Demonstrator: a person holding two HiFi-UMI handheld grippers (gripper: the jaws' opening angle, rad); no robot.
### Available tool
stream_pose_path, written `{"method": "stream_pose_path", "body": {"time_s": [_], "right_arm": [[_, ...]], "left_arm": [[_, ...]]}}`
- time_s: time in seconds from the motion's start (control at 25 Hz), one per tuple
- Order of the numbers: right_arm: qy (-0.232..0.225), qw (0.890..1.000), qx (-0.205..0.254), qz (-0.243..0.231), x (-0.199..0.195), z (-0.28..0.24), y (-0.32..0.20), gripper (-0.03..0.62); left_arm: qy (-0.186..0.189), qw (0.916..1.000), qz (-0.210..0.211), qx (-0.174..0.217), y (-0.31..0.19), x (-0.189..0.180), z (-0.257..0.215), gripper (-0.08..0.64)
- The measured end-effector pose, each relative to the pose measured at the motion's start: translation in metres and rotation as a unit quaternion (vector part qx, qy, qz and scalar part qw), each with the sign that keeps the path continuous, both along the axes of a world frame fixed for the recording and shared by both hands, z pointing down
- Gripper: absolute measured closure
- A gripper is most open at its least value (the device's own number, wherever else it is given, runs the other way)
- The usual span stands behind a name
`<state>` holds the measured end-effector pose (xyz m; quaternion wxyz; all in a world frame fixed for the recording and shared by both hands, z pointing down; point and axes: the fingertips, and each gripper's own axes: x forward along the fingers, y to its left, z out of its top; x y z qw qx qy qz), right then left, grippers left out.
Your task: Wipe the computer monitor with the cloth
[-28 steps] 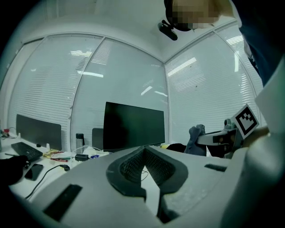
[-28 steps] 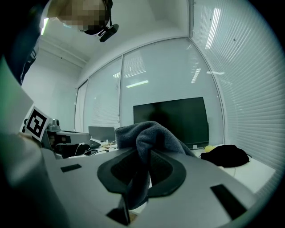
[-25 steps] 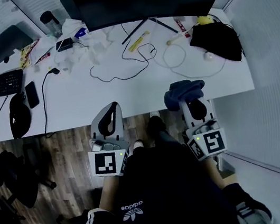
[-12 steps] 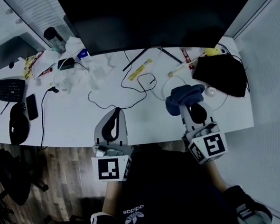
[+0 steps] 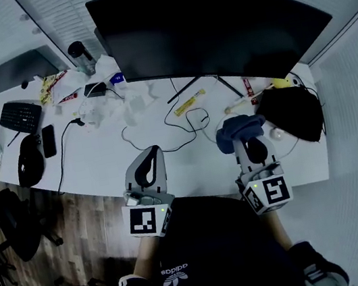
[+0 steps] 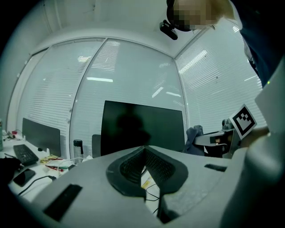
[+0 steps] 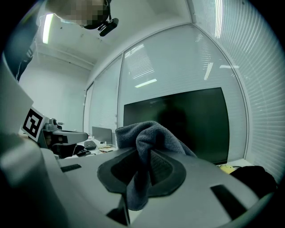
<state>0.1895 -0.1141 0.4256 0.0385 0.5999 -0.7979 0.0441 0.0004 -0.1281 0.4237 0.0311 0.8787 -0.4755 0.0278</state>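
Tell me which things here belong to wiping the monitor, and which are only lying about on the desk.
For the job:
monitor
cloth
right tongs, shut on the cloth

Only lying about:
keyboard
phone
bottle
cables
yellow packet

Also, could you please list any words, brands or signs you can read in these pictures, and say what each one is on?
"adidas", with the trefoil logo: on the person's dark top.
Square black-and-white markers, no letters: on the cubes of the left gripper and right gripper.
Yellow packet on the desk: print too small to read.
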Motion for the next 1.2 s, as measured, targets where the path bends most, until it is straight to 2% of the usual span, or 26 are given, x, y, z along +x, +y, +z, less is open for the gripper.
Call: {"method": "stream_pose_path", "body": {"time_s": [0.36,0.6,0.88,1.2], "right_arm": [[-0.003,1.000,0.026,0.005,-0.034,-0.038,-0.028,0.545],[-0.003,0.996,0.091,-0.008,-0.066,-0.095,-0.065,0.545],[0.010,0.984,0.175,-0.032,-0.114,-0.170,-0.116,0.545],[0.024,0.976,0.211,-0.044,-0.163,-0.220,-0.175,0.545]], "left_arm": [[0.003,0.9997,0.023,0.011,-0.030,-0.023,-0.021,0.555],[0.001,0.9993,0.032,0.018,-0.042,-0.045,-0.025,0.555],[0.017,0.9990,0.033,0.026,-0.050,-0.068,-0.032,0.555],[0.015,0.9996,0.013,0.022,-0.061,-0.103,-0.030,0.555]]}}
